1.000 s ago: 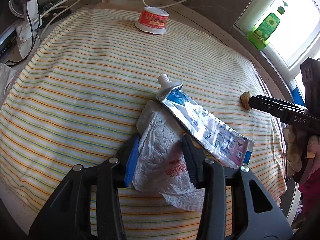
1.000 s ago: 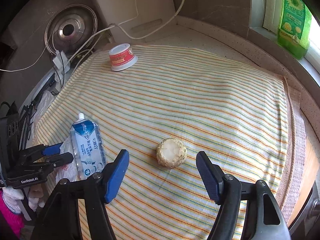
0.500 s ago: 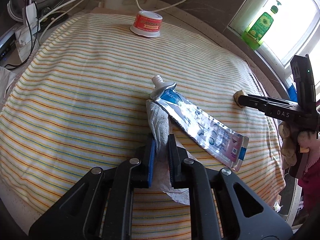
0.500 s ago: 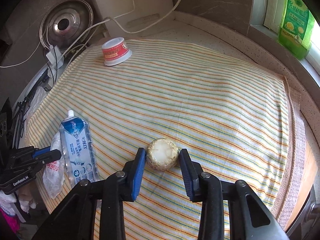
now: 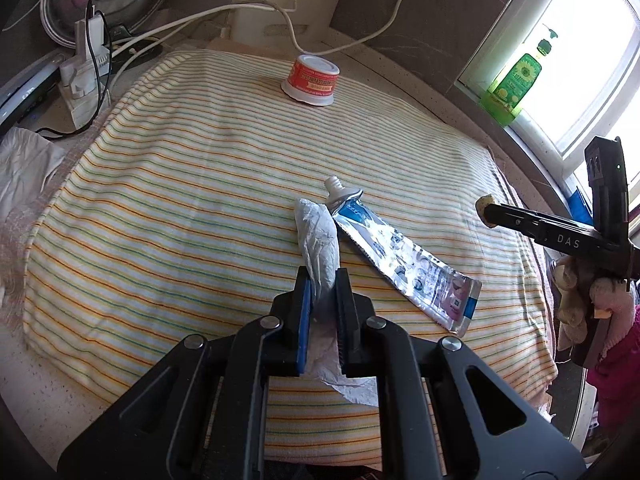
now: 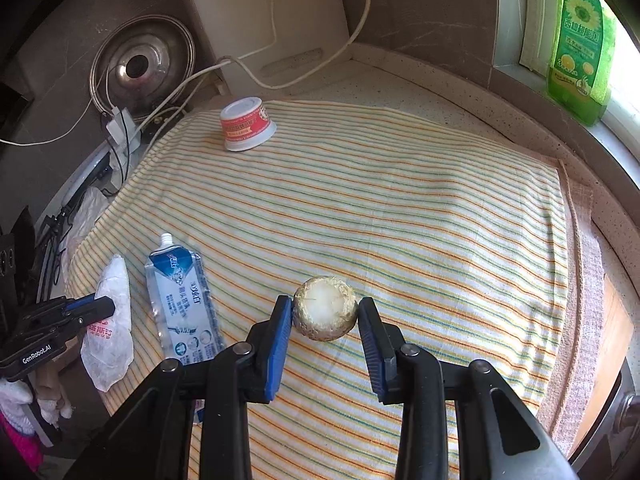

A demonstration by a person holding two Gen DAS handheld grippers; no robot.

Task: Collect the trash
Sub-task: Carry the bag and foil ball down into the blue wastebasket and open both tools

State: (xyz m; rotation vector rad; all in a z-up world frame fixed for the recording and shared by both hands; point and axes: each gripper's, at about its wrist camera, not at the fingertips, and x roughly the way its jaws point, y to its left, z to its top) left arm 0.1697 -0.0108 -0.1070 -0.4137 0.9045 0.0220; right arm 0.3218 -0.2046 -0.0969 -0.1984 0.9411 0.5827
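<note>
A speckled table (image 6: 460, 92) in a kitchen corner, draped with a striped cloth (image 6: 400, 208), window light pouring in from the right side. On the sill stands a green bottle (image 6: 580, 40), its top cut off in the right wrist view. At the far edge of the cloth sits an upturned red-and-white cup (image 5: 311, 80), with white cables (image 5: 280, 12) trailing behind it and a metal lid (image 6: 144, 64) propped against the wall at the far left corner.

Now the left hand-held gripper (image 5: 323, 300): pads pressed tight together, pinching a crumpled white plastic wrapper (image 5: 318, 244). The wrapper sticks up past the fingertips, and its tail hangs out below the pads; red print on it shows in the right wrist view, too small to read. Just beside it, touching or nearly so at the neck, lies a flattened toothpaste tube (image 5: 404, 260) near the cloth's near edge, capless nozzle pointing toward the far edge.

The right hand-held gripper (image 6: 325, 316) has its blue pads closed in on a round, pale, fibrous ball (image 6: 325, 308) near the middle of the cloth. Both pads meet its sides, so it's gripped; whether the ball is off the cloth is hard to tell. In the left wrist view only a sliver of it shows at the fingertip. The gloved hand (image 5: 580, 292) behind is partly cut off at the frame's edge.
</note>
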